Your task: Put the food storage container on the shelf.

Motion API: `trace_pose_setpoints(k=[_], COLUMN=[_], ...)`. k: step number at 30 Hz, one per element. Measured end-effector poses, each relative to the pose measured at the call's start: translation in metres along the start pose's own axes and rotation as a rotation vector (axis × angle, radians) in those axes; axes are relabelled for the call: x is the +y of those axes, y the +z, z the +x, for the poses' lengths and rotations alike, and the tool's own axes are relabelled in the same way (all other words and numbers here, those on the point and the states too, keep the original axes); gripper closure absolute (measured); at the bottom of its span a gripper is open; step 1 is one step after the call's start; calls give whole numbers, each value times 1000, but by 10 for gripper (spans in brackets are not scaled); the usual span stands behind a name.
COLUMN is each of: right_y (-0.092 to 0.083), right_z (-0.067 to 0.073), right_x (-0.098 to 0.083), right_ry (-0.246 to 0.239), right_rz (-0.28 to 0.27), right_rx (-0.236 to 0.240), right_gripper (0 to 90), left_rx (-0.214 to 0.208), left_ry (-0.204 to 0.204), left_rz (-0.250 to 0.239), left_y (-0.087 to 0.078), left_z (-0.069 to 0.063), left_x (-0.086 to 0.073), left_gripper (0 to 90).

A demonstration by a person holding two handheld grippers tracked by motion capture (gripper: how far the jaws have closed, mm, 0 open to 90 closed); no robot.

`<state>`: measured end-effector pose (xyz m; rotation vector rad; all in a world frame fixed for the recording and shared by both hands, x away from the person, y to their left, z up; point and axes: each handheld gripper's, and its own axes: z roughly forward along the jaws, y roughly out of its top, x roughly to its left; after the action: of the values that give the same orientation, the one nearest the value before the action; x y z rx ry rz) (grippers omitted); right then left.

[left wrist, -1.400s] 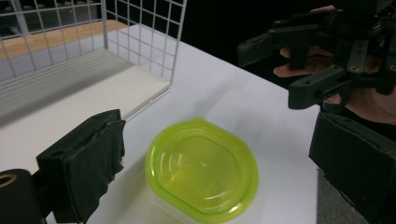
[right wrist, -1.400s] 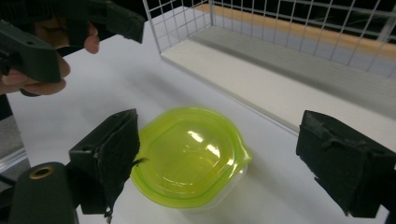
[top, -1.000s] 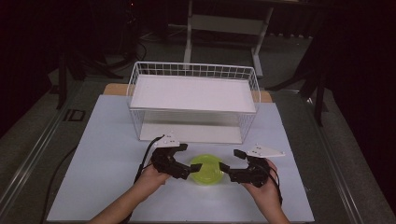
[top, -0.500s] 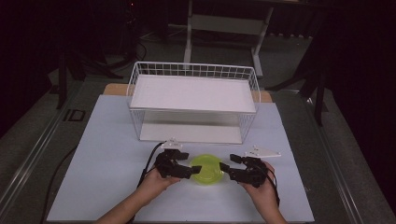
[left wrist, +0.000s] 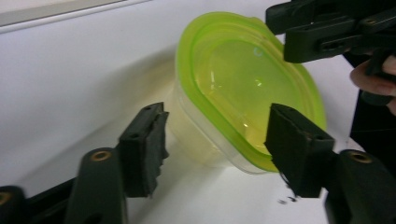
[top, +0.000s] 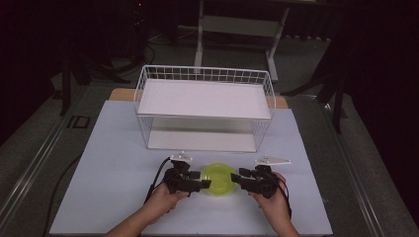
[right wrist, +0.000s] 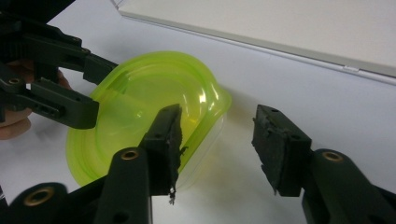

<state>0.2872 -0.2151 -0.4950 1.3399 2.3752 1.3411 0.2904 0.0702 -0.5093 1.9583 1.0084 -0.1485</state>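
Two black claws meet over a clear plastic tub with a lime-green translucent lid (top: 219,178), which sits on the white desk (top: 108,163) near its front edge, in front of a white wire basket rack (top: 205,106). The left claw (top: 203,184) is spread wide, its pads either side of the tub's near end without visibly touching it; the right claw (top: 236,179) is equally wide, one pad over the lid's edge, the other out over bare desk. From above, both claws cover the tub's sides, so any contact is hard to judge. Whether the tub holds anything cannot be made out through the tinted lid.
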Motion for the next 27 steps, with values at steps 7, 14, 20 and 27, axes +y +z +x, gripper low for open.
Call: trace_pose_setpoints(k=[7,14,20,27], right_y=[1,-2,-6,-10], right_z=[2,3,4,13], right_x=[-1,-2,-3,-2], right_ry=[38,56,86,63], right_rz=[22,25,31,32], right_rx=[29,48,101,104], right_gripper=[631,711,746,791], left_rx=[-1,-11,-16,-18], left_ry=[-10,-10,-23,-35], left_rz=[-7,-10,7,-1], left_y=[-4,-6,-9,-15], left_z=[-4,-10,-10,-12], left_x=[0,-3,-4,-8], left_gripper=[608,661,702,766])
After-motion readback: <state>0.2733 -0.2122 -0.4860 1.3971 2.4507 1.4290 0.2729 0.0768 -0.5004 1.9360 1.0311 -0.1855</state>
